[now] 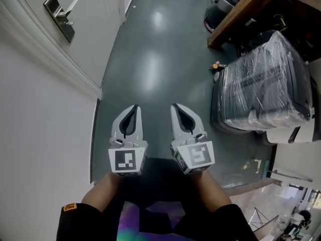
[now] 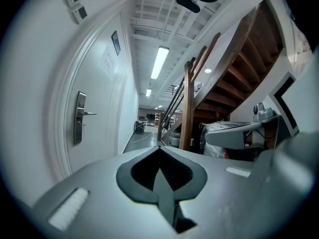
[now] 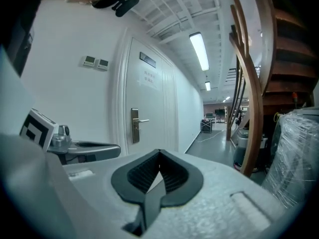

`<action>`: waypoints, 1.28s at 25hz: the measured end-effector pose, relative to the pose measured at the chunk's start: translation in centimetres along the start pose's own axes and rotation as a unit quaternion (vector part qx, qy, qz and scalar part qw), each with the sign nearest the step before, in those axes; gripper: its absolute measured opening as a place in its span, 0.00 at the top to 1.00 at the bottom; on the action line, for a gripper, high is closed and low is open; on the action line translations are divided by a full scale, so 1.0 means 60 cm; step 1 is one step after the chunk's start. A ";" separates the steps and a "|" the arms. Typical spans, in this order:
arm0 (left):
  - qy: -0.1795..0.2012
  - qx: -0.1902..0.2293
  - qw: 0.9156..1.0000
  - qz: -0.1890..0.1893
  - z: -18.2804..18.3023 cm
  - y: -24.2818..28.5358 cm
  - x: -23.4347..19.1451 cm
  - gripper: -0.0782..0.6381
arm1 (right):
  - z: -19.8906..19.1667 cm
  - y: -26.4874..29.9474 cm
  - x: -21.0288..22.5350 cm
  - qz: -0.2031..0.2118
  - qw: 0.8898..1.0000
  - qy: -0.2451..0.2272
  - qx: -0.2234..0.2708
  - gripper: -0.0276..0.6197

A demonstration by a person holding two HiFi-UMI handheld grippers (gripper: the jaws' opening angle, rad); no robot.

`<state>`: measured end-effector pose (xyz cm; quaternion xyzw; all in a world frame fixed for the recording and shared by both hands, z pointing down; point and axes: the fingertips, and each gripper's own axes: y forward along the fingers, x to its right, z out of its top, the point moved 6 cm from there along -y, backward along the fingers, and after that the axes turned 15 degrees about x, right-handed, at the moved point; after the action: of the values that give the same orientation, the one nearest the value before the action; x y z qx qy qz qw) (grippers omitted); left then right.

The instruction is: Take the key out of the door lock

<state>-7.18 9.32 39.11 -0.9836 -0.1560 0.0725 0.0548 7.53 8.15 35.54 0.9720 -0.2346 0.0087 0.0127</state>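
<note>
Looking down in the head view, the pale grey left tongs point(image 1: 134, 107) with black pads are closed, tips together and nothing between them. The matching right tongs point(image 1: 175, 106) just beside them are closed and empty too. Both are held over the glossy dark green floor point(image 1: 150, 59). At about 10 o'clock from them, well apart, the brushed-metal lock plate point(image 1: 59, 16) with its lever handle sits on the white panelled door point(image 1: 95, 34). The key would be there, but it is too small to make out. At about 2 o'clock stands a bulky bundle wrapped in clear plastic film point(image 1: 266, 84), under a brown wooden beam.

In the left gripper view, the left tongs point(image 2: 159, 147) show their black pads meeting at the tips, gripping nothing. The lock plate point(image 2: 79, 117) is at about 10 o'clock on the door, handle level. No key can be told apart from it. A brown wooden staircase point(image 2: 219, 68) rises at 1 o'clock.

In the right gripper view, the right tongs point(image 3: 159, 152) are likewise closed on nothing. The lock plate point(image 3: 135, 125) stands just above them at about 11 o'clock, well apart, and again any key is too small to pick out. The film-wrapped bundle point(image 3: 294, 153) fills the 3 o'clock edge.
</note>
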 end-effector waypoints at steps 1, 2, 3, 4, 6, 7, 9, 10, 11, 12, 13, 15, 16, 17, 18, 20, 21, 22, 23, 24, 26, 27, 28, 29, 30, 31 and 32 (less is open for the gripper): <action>0.003 0.003 1.000 0.002 0.004 0.007 -0.013 0.87 | -0.003 0.015 -0.003 0.006 1.000 0.004 0.010 0.97; 0.007 0.006 1.000 0.005 0.008 0.014 -0.025 0.87 | -0.008 0.028 -0.006 0.013 1.000 0.009 0.019 0.97; 0.009 0.009 1.000 0.009 0.011 0.020 -0.037 0.87 | -0.010 0.042 -0.008 0.018 0.999 0.011 0.025 0.97; 0.009 0.010 1.000 0.016 0.014 0.025 -0.047 0.87 | -0.007 0.057 -0.009 0.023 0.999 0.012 0.028 0.97; 0.008 0.009 1.000 0.029 0.016 0.032 -0.064 0.87 | 0.001 0.084 -0.010 0.034 0.999 0.012 0.032 0.97; 0.009 0.007 0.999 0.035 0.017 0.036 -0.071 0.87 | 0.003 0.098 -0.009 0.040 0.999 0.013 0.034 0.97; 0.011 0.004 0.999 0.051 0.016 0.049 -0.086 0.87 | 0.003 0.125 -0.006 0.053 0.998 0.016 0.037 0.97; 0.013 0.005 0.998 0.060 0.015 0.058 -0.093 0.87 | 0.003 0.138 -0.002 0.058 0.997 0.016 0.038 0.97; 0.016 0.006 0.997 0.069 0.014 0.067 -0.098 0.87 | 0.002 0.151 0.004 0.062 0.997 0.016 0.037 0.97; 0.020 0.008 0.997 0.079 0.013 0.077 -0.101 0.87 | 0.000 0.163 0.012 0.068 0.997 0.017 0.037 0.97; 0.025 0.010 0.996 0.088 0.012 0.088 -0.103 0.87 | -0.002 0.177 0.021 0.077 0.996 0.020 0.037 0.97; 0.036 0.013 0.993 0.110 0.009 0.115 -0.107 0.87 | -0.005 0.210 0.041 0.102 0.994 0.024 0.043 0.97; 0.039 0.012 0.991 0.124 0.007 0.132 -0.111 0.87 | -0.005 0.230 0.050 0.118 0.992 0.025 0.047 0.97; 0.041 0.013 0.989 0.138 0.006 0.150 -0.116 0.87 | -0.003 0.252 0.060 0.133 0.989 0.026 0.052 0.97; 0.044 0.016 0.988 0.150 0.005 0.169 -0.119 0.87 | -0.001 0.274 0.070 0.147 0.987 0.028 0.055 0.97; 0.048 0.019 0.984 0.173 0.005 0.208 -0.122 0.87 | 0.005 0.315 0.093 0.174 0.982 0.030 0.059 0.97; 0.048 0.016 0.981 0.188 0.009 0.227 -0.121 0.87 | 0.008 0.333 0.107 0.189 0.979 0.031 0.063 0.97; 0.047 0.013 0.978 0.203 0.014 0.246 -0.119 0.87 | 0.012 0.351 0.120 0.204 0.976 0.032 0.065 0.97; 0.048 0.013 0.975 0.215 0.017 0.263 -0.116 0.87 | 0.016 0.368 0.134 0.216 0.974 0.033 0.063 0.97; 0.050 0.017 0.973 0.224 0.017 0.278 -0.113 0.87 | 0.021 0.384 0.146 0.226 0.971 0.035 0.061 0.97; 0.055 0.024 0.969 0.240 0.014 0.306 -0.107 0.87 | 0.029 0.413 0.167 0.248 0.966 0.038 0.063 0.97; 0.057 0.024 0.967 0.248 0.013 0.319 -0.104 0.87 | 0.031 0.425 0.177 0.259 0.963 0.039 0.065 0.97; 0.059 0.025 0.965 0.256 0.012 0.331 -0.101 0.87 | 0.033 0.436 0.187 0.268 0.960 0.040 0.067 0.97; 0.061 0.026 0.962 0.264 0.011 0.342 -0.099 0.87 | 0.033 0.445 0.195 0.277 0.958 0.040 0.068 0.97; 0.063 0.027 0.960 0.271 0.012 0.351 -0.097 0.87 | 0.033 0.454 0.201 0.285 0.955 0.040 0.068 0.97; 0.064 0.029 0.958 0.277 0.013 0.358 -0.097 0.87 | 0.033 0.463 0.205 0.292 0.953 0.040 0.068 0.97; 0.065 0.031 0.957 0.282 0.014 0.365 -0.097 0.87 | 0.032 0.472 0.208 0.299 0.951 0.040 0.068 0.97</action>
<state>-6.24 -13.11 36.15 -0.9880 0.1342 0.0252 0.0724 5.73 -22.80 34.46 0.8545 -0.5130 0.0671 -0.0468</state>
